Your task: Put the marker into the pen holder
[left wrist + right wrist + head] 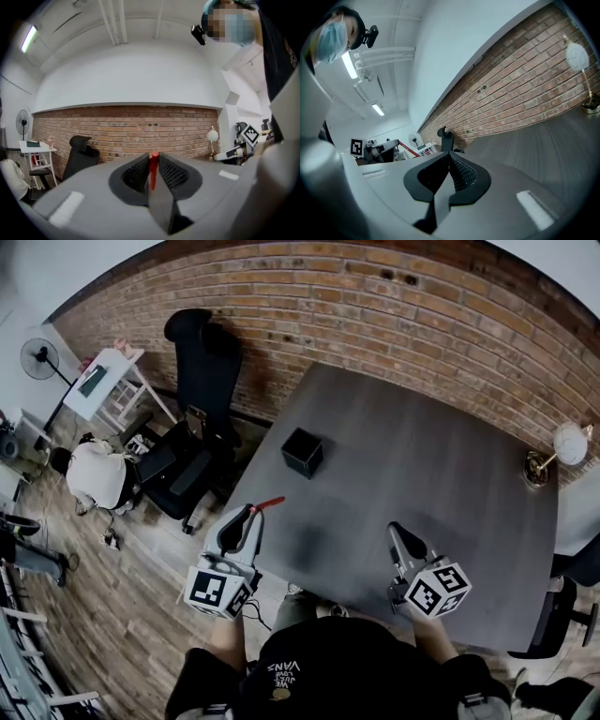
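A red marker point(269, 503) juts out from between the jaws of my left gripper point(251, 510), which hangs over the near left edge of the dark grey table point(422, 456). In the left gripper view the marker point(153, 169) stands clamped between the ribbed pads. The black square pen holder point(302, 453) sits on the table beyond the marker's tip, apart from it. My right gripper point(396, 529) hovers over the table's near side, its jaws together with nothing between them. In the right gripper view the right gripper point(449, 157) points towards the brick wall and the marker point(408, 150) shows at the left.
A small lamp with a white globe point(562, 448) stands at the table's far right corner. A black office chair point(202, 381) stands off the table's left side by the brick wall. A white side table point(103, 381) and a fan point(39, 359) are further left.
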Demonstrator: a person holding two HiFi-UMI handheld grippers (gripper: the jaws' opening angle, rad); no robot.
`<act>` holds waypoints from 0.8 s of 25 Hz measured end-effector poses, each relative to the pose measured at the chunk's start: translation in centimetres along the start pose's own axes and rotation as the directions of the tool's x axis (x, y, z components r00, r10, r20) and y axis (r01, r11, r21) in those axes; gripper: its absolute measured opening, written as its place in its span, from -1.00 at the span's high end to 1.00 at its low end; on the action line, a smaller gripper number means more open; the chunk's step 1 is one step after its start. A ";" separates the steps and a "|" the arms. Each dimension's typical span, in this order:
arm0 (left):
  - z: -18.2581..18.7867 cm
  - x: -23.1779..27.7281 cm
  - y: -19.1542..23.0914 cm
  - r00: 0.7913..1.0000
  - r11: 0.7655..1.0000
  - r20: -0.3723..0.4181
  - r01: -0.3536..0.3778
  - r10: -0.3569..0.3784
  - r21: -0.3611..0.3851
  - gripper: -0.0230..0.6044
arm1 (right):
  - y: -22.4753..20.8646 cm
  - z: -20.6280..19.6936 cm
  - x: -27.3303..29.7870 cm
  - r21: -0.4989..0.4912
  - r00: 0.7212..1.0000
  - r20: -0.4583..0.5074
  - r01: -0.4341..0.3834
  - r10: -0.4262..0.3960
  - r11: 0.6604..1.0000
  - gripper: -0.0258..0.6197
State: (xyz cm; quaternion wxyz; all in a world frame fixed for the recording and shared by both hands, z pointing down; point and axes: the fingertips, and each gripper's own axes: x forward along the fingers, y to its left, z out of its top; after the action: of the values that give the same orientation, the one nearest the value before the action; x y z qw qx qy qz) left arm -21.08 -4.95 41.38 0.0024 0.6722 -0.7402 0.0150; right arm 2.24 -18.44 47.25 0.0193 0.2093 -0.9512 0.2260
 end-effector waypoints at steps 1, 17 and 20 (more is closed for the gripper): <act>-0.1 0.9 0.4 1.000 1.000 0.003 0.017 -0.017 -0.002 0.55 | -0.2 0.0 0.1 0.003 1.000 0.006 0.016 -0.016 1.000 0.92; -0.3 13.2 5.4 0.960 0.959 -0.023 0.280 -0.280 0.043 0.55 | -0.2 0.9 3.5 0.066 0.960 0.087 0.259 -0.265 0.963 0.91; -1.1 14.6 6.0 0.949 0.949 -0.034 0.313 -0.312 0.039 0.55 | -0.2 0.6 3.7 0.075 0.948 0.090 0.298 -0.304 0.951 0.91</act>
State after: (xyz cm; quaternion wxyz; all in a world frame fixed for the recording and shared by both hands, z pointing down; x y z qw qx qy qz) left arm -28.46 -18.88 42.76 0.0003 0.7806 -0.6238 0.0399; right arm -1.04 -20.29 47.26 -0.0007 0.3638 -0.9005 0.2382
